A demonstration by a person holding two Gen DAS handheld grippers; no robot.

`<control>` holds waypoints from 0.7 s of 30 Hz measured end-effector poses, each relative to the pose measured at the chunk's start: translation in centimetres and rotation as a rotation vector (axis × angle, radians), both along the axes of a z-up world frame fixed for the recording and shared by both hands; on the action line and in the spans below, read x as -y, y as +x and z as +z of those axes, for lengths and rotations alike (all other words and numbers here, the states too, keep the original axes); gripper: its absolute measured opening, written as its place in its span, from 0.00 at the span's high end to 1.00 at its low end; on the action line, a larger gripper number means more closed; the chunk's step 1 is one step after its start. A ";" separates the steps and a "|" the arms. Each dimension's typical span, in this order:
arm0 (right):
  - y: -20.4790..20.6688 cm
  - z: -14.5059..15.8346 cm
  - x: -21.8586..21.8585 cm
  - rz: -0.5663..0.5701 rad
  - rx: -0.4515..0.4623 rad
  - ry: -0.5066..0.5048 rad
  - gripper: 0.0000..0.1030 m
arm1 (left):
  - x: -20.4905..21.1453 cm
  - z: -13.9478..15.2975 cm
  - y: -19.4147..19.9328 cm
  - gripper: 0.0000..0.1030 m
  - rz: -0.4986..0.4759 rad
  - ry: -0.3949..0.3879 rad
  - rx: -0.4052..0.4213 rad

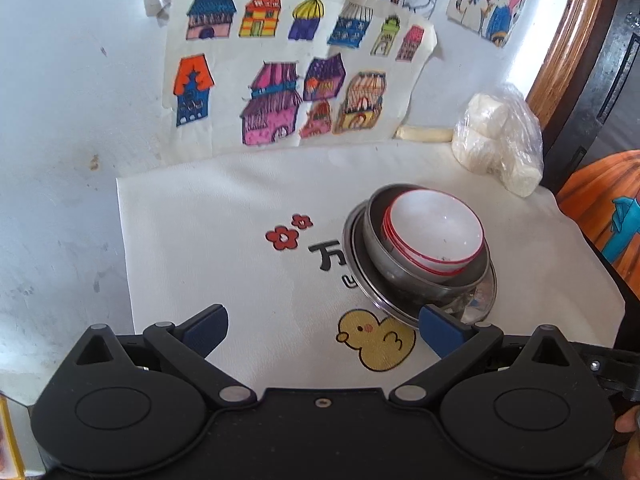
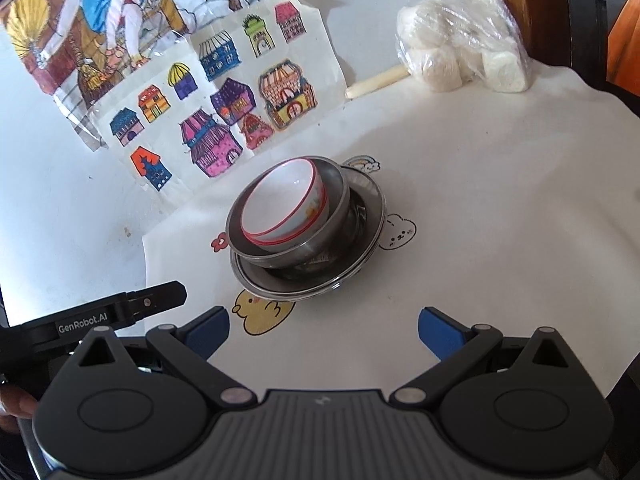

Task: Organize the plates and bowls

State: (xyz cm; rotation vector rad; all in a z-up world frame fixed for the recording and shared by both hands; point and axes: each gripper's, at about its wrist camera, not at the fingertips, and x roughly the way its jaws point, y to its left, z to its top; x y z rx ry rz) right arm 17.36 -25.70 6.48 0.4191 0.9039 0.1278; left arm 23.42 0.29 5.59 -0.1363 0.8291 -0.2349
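Observation:
A white bowl with a red rim sits tilted inside a steel bowl, which rests on a steel plate. The stack stands on a cream mat printed with a duck. My left gripper is open and holds nothing; its right fingertip overlaps the plate's near edge in view. My right gripper is open with nothing between its fingers, a little short of the stack. The left gripper's black body shows at the right wrist view's lower left.
Coloured drawings of houses lean behind the mat. A plastic bag of white lumps lies at the mat's far right, beside a pale stick. A wooden frame rises at the right.

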 end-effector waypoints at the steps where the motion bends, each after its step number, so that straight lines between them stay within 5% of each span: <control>1: -0.4 -0.2 0.0 -0.008 0.021 0.009 0.00 | 0.0 -0.1 -0.3 0.01 0.007 0.007 0.024; 8: -2.0 -0.6 -0.5 -0.026 0.124 -0.018 0.00 | 0.7 -0.5 -2.0 0.01 0.010 0.070 0.150; 21: -4.8 -0.2 -2.6 -0.120 0.390 -0.228 0.00 | 0.8 -0.6 -2.9 0.01 0.014 0.065 0.224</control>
